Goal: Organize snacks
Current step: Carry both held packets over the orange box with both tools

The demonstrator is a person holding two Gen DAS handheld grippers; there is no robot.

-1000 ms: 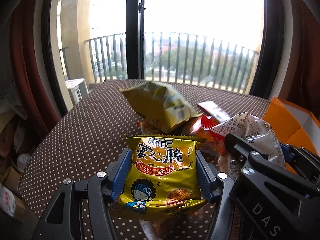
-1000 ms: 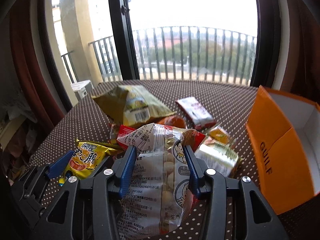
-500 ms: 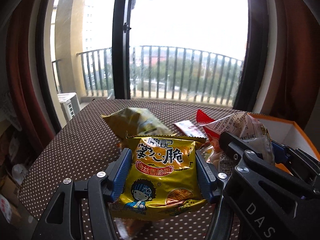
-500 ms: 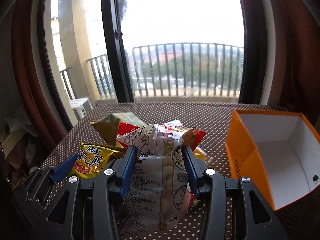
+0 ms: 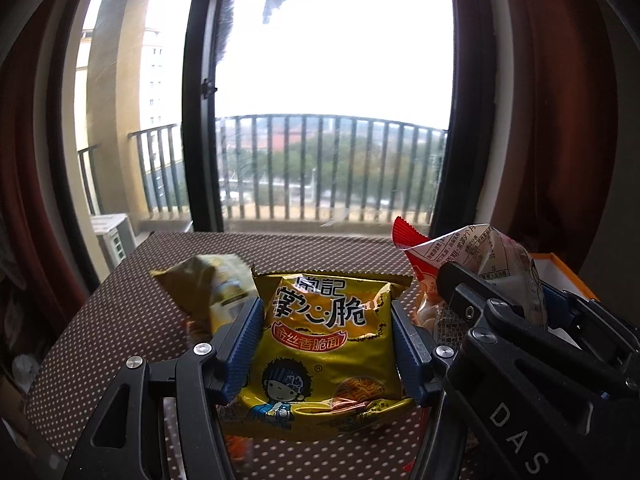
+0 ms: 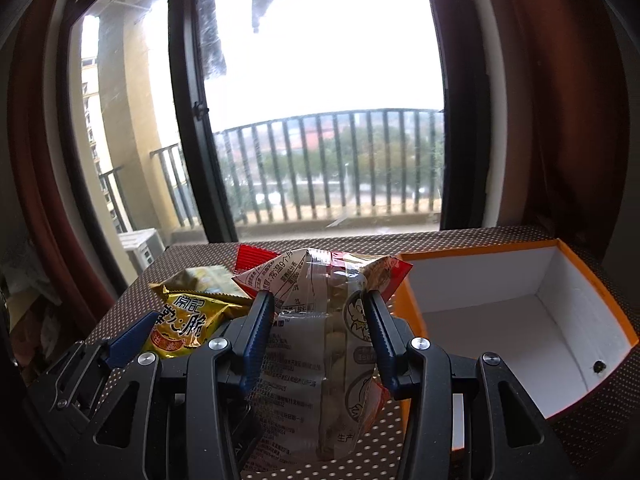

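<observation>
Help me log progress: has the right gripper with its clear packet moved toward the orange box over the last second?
Yes. The right gripper, shut on the clear packet, has risen and closed on the orange box, whose open top now shows.

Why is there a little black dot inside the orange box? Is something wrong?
A small dark spot sits on the white inner wall of the orange box, low at the right. It could be a hole or a bug; too small to tell. Otherwise the box looks empty.
</observation>
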